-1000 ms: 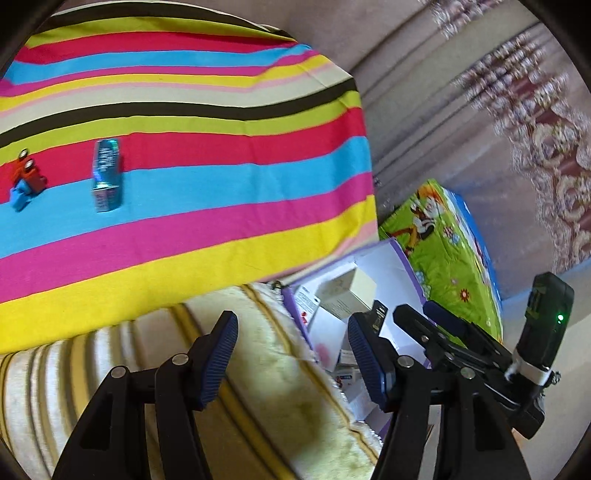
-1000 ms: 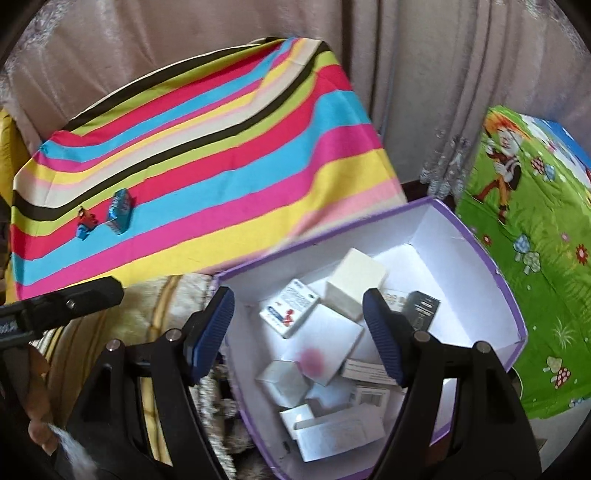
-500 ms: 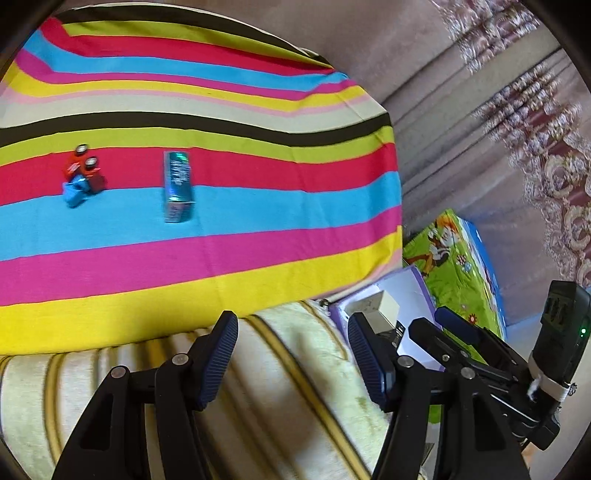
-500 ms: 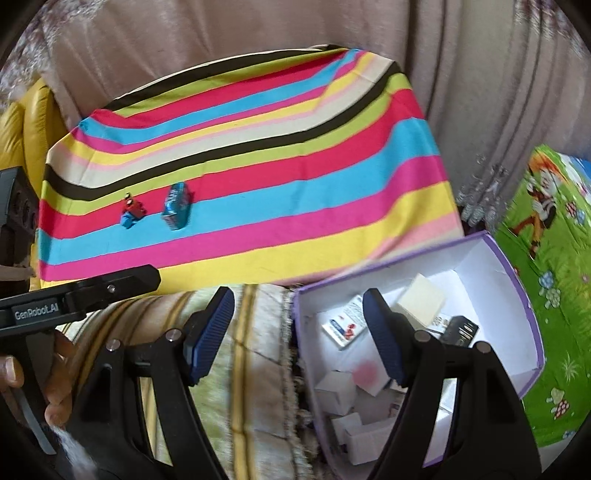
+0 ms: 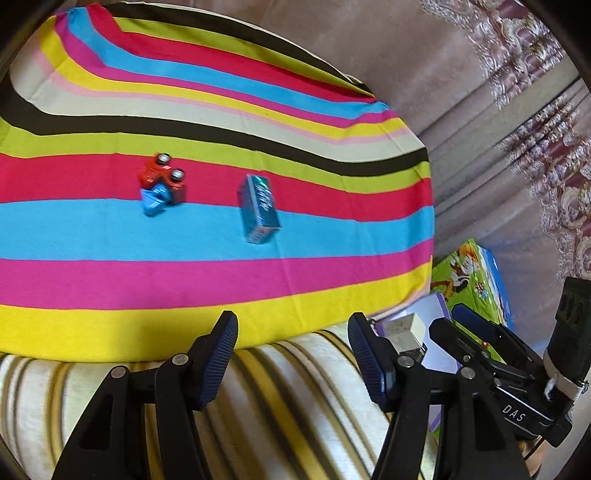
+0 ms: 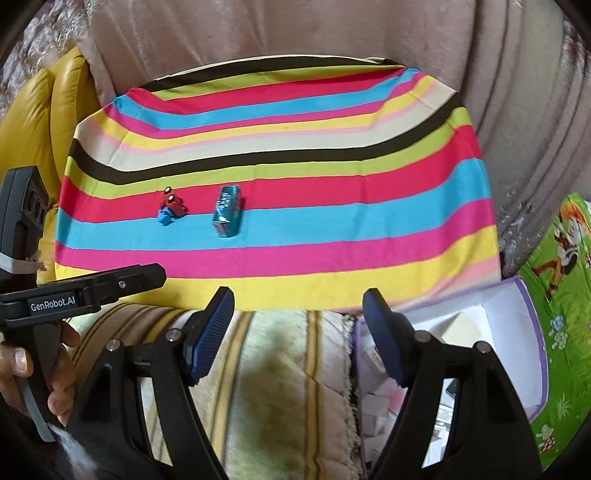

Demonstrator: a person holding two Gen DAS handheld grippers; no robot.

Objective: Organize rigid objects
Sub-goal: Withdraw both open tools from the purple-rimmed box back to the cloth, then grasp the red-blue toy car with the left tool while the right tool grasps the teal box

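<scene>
A teal box [image 5: 258, 208] [image 6: 226, 210] lies on the striped cloth [image 5: 110, 229] [image 6: 332, 229], and a small red and blue toy [image 5: 160, 184] [image 6: 171, 208] sits just left of it. My left gripper [image 5: 291, 354] is open and empty, hanging over a striped cushion short of the cloth's near edge. My right gripper [image 6: 297, 332] is open and empty too, over the same cushion. A white box with a purple rim [image 6: 532, 343] [image 5: 434, 314] holds several small white cartons at the right.
The cream and yellow striped cushion [image 6: 280, 376] [image 5: 295, 406] fills the foreground. A green cartoon-print mat [image 6: 565, 258] [image 5: 472, 266] lies right of the box. Curtains [image 6: 295, 29] hang behind the cloth. A yellow seat [image 6: 33, 122] stands at the left. A hand [image 6: 22, 369] holds the left gripper's handle.
Both grippers have swung left, away from the white box and toward the striped cloth. The teal box and the toy now sit nearer the middle of both views. Neither jaw opening has altered.
</scene>
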